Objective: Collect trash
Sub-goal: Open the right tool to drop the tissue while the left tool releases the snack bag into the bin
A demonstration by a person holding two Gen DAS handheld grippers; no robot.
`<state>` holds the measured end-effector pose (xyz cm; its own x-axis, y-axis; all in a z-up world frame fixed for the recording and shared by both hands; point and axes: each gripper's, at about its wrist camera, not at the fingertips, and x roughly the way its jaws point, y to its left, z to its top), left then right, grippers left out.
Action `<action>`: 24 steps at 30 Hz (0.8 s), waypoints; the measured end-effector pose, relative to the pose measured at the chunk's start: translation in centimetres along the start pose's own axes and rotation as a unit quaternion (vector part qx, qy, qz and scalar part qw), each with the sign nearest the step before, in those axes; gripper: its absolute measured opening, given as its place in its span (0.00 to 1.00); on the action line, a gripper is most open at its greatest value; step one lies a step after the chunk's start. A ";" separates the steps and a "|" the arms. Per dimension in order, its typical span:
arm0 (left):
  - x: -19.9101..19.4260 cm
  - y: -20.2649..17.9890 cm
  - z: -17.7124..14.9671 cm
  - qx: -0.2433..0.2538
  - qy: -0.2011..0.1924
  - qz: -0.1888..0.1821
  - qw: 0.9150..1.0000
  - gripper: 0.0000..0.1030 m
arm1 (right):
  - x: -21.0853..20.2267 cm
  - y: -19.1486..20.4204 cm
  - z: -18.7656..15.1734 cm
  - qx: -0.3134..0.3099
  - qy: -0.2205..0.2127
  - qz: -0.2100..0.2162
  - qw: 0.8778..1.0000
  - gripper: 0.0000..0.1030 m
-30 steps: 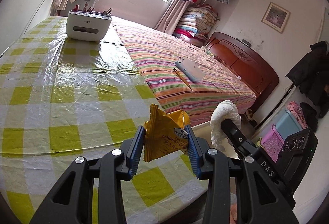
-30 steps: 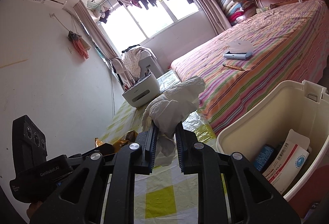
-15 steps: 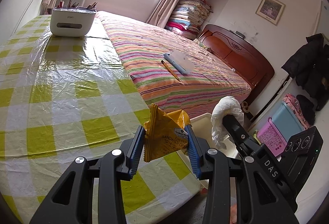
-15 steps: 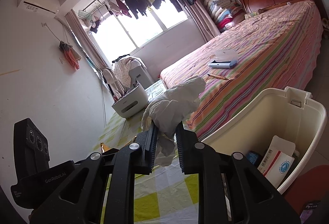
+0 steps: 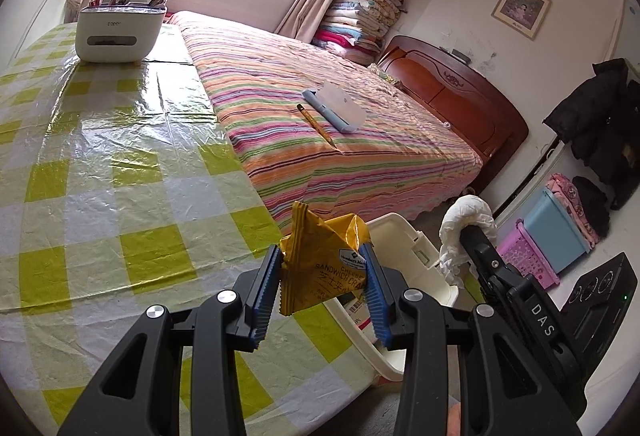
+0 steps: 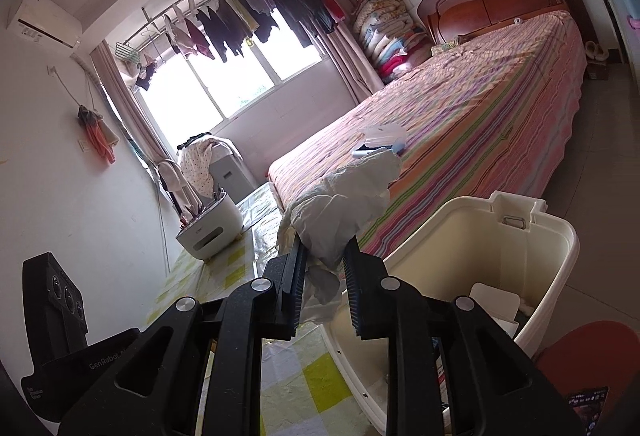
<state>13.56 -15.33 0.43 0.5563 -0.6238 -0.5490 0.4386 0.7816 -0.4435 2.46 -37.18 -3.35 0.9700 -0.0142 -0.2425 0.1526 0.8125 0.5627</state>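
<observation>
Bedroom and checked table [image 5: 100,171] fill the left wrist view. We take the cream bin [image 5: 404,244] as our landmark, standing just off the table's near corner, beside the striped bed [image 5: 340,123]. Our left gripper [image 5: 322,292] clamps a yellow cracker wrapper [image 5: 324,268] — held over the table edge, just beside the bin's rim. Beyond the bin, our right gripper [image 5: 476,236] carries a crumpled white tissue [image 5: 466,220].

From the right wrist view, we see the right gripper [image 6: 324,280] pinching the tissue [image 6: 340,215] above the bin's [image 6: 532,236] near rim — cartons lie inside it.
</observation>
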 end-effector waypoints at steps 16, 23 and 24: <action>1.6 -1.6 -0.1 0.018 0.014 -0.009 1.000 0.38 | -0.8 -1.3 0.1 0.035 -0.027 -0.032 0.999 0.50; 2.0 -1.7 -0.1 0.016 0.021 -0.012 1.000 0.38 | -1.7 -2.5 0.2 0.067 -0.052 -0.021 0.996 0.62; 2.0 -1.8 -0.1 0.017 0.022 -0.013 1.000 0.38 | -1.8 -2.7 0.2 0.071 -0.056 -0.019 0.996 0.63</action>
<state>13.84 -18.01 0.05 0.5138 -0.6429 -0.5680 0.4761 0.7645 -0.4347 0.32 -39.47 -4.32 0.9769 -0.1147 -0.1804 0.2069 0.7194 0.6631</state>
